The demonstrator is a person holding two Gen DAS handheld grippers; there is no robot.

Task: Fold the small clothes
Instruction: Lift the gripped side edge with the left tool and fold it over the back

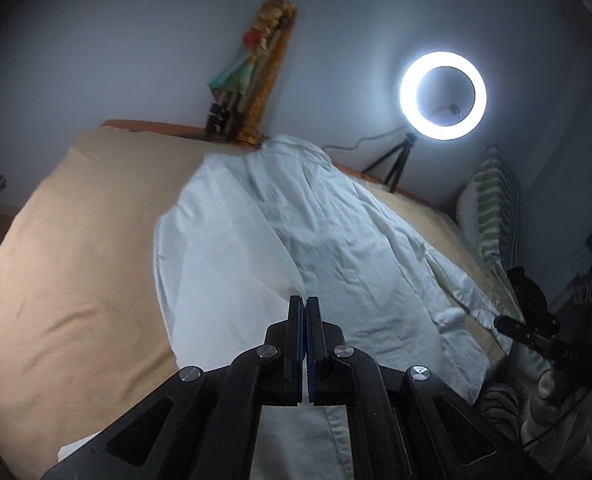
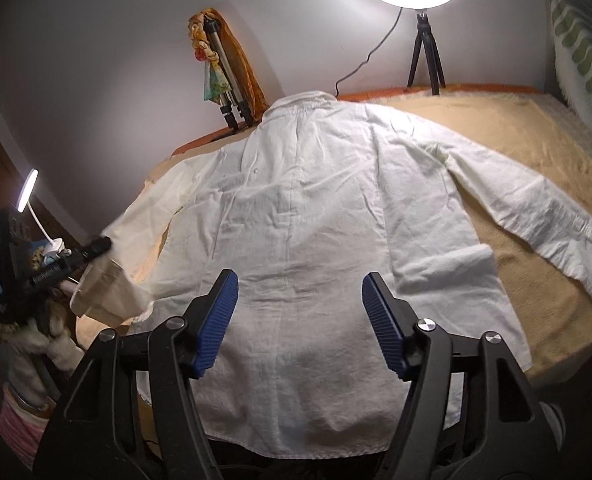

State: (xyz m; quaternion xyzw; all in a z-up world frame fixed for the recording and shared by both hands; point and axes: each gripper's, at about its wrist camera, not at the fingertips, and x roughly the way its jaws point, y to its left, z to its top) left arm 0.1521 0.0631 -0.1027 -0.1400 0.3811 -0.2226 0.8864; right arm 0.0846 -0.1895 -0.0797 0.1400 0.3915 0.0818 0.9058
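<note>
A small white long-sleeved shirt (image 2: 315, 216) lies back-up on the tan bed cover (image 2: 515, 148), collar at the far edge, right sleeve stretched out flat. My left gripper (image 1: 305, 300) is shut on the cuff end of the shirt's left sleeve (image 1: 224, 264) and holds it lifted over the bed. It also shows in the right wrist view (image 2: 98, 246) at the left with the sleeve cuff hanging from it. My right gripper (image 2: 299, 280) is open and empty, above the shirt's lower back near the hem. It shows at the right edge of the left wrist view (image 1: 503, 322).
A lit ring light on a small tripod (image 2: 425, 48) stands at the bed's far edge. A folded tripod wrapped in coloured cloth (image 2: 220, 76) leans on the wall. A striped pillow (image 2: 579, 44) lies at the right. A small clip lamp (image 2: 28, 184) glows at the left.
</note>
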